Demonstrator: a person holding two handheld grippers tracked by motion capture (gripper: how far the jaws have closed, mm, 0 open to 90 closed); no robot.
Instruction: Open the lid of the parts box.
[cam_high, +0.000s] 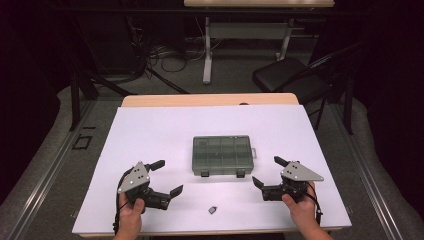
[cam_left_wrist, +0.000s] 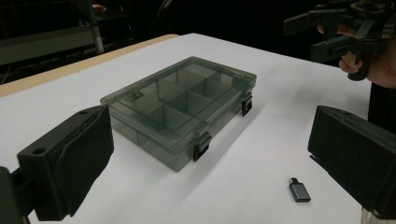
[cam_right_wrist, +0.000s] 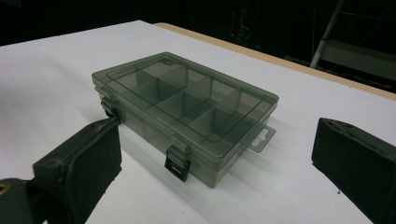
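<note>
Two grippers sit low on the white table (cam_high: 150, 135) in the high view: your left gripper (cam_high: 166, 177) and your right gripper (cam_high: 265, 171) both have their jaws spread wide and hold nothing, with the closed grey box (cam_high: 222, 155) between and just beyond them and a small dark adapter (cam_high: 212, 210) near the front edge. In the left gripper view, the box (cam_left_wrist: 180, 105) lies shut with both latches down, the adapter (cam_left_wrist: 299, 189) rests apart from it, and your right gripper (cam_left_wrist: 310, 35) hangs open farther off. In the right gripper view, the box (cam_right_wrist: 187, 105) lies between the parted jaws, untouched.
</note>
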